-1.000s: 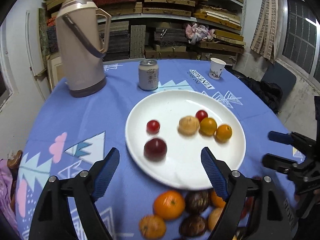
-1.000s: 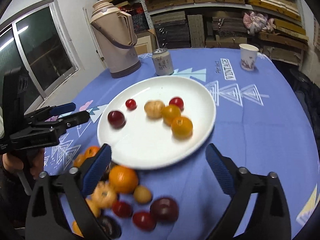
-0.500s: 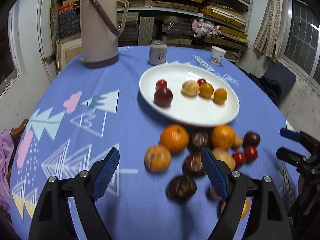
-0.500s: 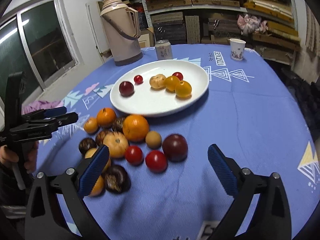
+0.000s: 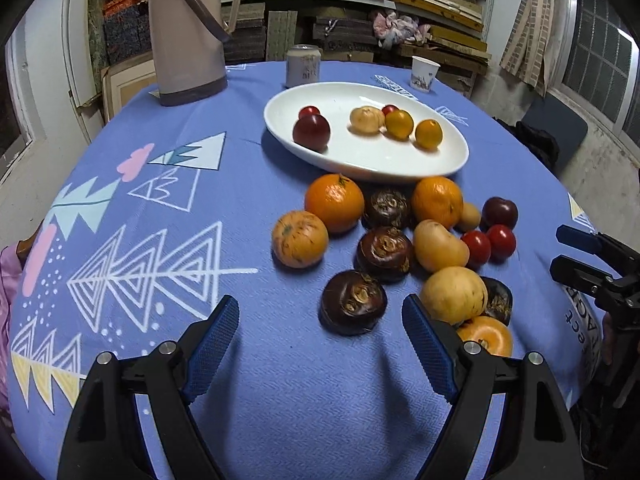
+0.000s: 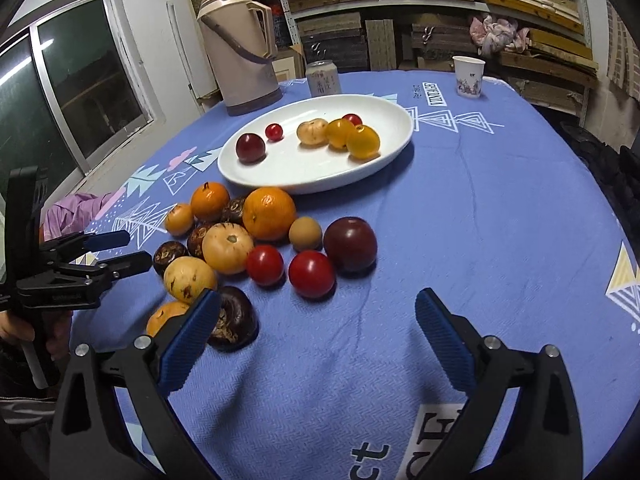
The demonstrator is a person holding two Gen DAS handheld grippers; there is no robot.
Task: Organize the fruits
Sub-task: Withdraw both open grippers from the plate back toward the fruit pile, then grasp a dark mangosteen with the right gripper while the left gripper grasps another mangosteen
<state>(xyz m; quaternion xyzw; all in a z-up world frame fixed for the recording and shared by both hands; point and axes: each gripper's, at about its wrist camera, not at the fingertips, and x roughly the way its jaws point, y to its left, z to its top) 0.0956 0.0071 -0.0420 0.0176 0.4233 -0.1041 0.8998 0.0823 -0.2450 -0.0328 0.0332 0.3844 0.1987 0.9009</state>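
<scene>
A white oval plate (image 5: 448, 160) (image 6: 388, 156) on the blue cloth carries several small fruits: a dark plum (image 5: 311, 132), red cherry tomatoes and yellow-orange ones. A loose pile lies in front of it: oranges (image 5: 334, 202), dark brown water chestnuts (image 5: 353, 302), pale yellow fruits (image 5: 454, 295), red tomatoes (image 6: 311, 274) and a dark plum (image 6: 350, 244). My left gripper (image 5: 320, 330) is open over bare cloth just short of the nearest chestnut. My right gripper (image 6: 318, 328) is open, with a chestnut (image 6: 234, 322) beside its left finger. Neither holds anything.
A tall beige thermos (image 5: 186, 28), a drink can (image 5: 303, 66) and a paper cup (image 5: 425, 73) stand behind the plate. Shelves of stacked boards fill the back wall. A window (image 6: 72, 80) is on the left. A person's hand (image 6: 16, 332) holds the left gripper's handle.
Both grippers drew back from the plate and sank toward the cloth. The plate now sits farther off and the loose pile has come fully into view. Both stayed open.
</scene>
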